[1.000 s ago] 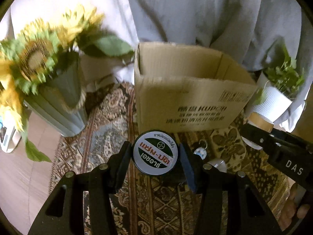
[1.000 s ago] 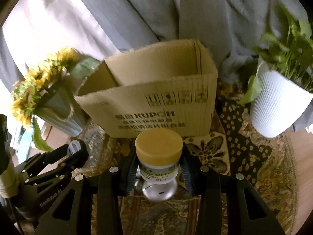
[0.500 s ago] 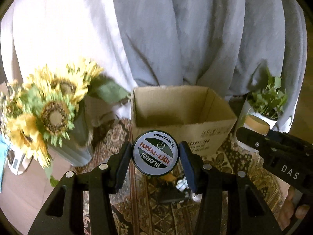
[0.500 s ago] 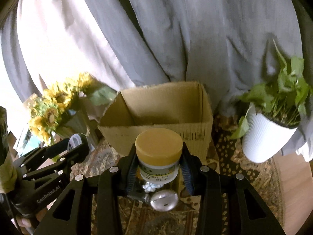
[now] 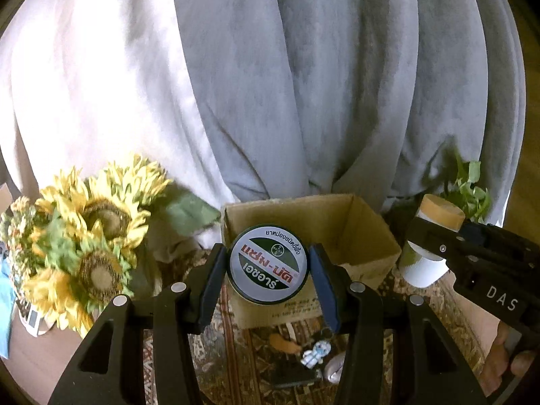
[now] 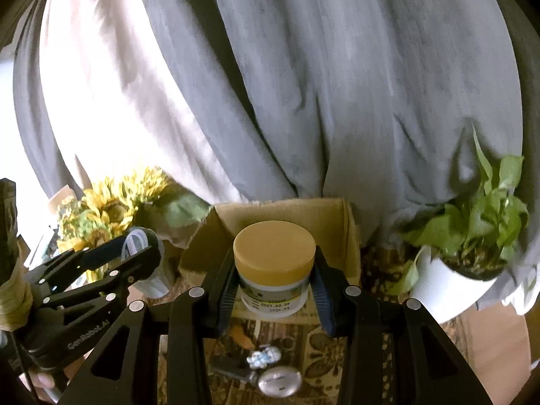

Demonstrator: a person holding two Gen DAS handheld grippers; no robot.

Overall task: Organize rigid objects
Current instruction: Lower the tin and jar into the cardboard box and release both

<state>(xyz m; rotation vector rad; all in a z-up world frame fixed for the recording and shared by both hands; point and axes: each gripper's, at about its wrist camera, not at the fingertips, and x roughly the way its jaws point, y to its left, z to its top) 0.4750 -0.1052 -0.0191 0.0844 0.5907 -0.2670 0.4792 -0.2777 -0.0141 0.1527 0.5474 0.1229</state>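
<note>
My left gripper is shut on a round green-and-white tin with Thai lettering, held high in front of the open cardboard box. My right gripper is shut on a white jar with a yellow lid, also raised before the box. The jar also shows in the left wrist view, and the tin edge-on in the right wrist view. The box interior looks bare where visible.
Small items lie on the patterned rug below: a little white figure, a silver round piece, an orange bit. Sunflowers in a vase stand left, a potted plant right, grey curtain behind.
Both grippers have risen and pulled back with their objects; the box now looks smaller and lower, and the rug items have come into view beneath.
</note>
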